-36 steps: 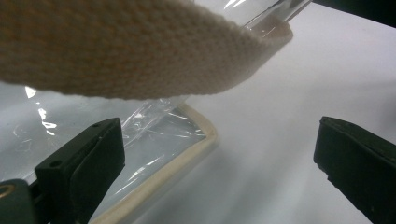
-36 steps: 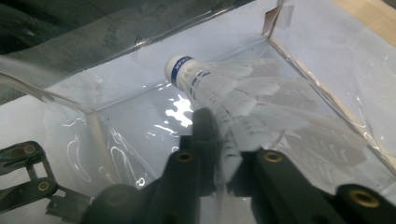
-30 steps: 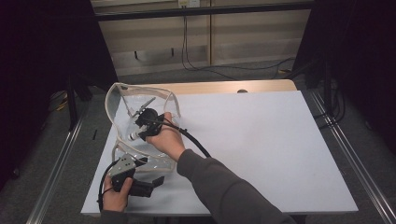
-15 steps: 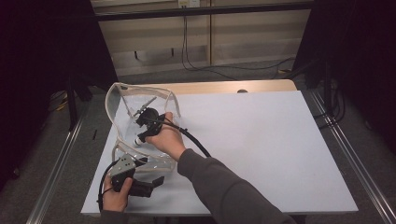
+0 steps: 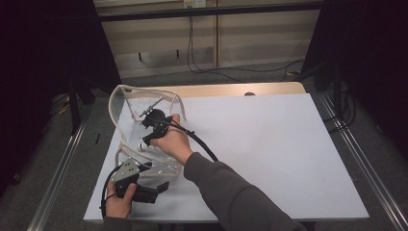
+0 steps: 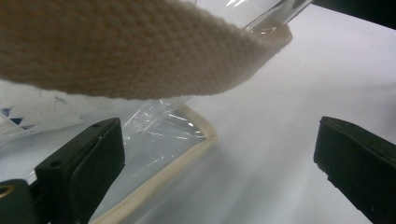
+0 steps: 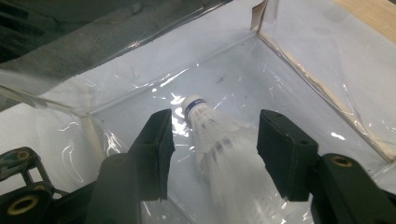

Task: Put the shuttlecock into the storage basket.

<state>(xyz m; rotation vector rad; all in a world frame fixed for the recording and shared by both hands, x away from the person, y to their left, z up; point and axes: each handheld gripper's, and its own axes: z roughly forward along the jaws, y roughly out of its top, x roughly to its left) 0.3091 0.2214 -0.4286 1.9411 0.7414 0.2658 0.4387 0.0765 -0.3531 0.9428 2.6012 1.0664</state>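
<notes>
Currently the white feathered shuttlecock (image 7: 208, 135) lies inside the clear plastic bag (image 5: 126, 103), between the right hand-held gripper's (image 7: 212, 149) just-opened jaws, unpinched. Light and fragile: grip the cork. Left hand-held gripper (image 6: 212, 163) stands open.

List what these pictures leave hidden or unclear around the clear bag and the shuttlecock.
- Shuttlecock: in the right gripper view its feather end is blurred, so contact with the pads can't be judged, though the right gripper has just been opening.
- Clear bag: its floor is covered in the high view by the right hand.
- Left gripper: the woven strap blocks the bag's upper part.
</notes>
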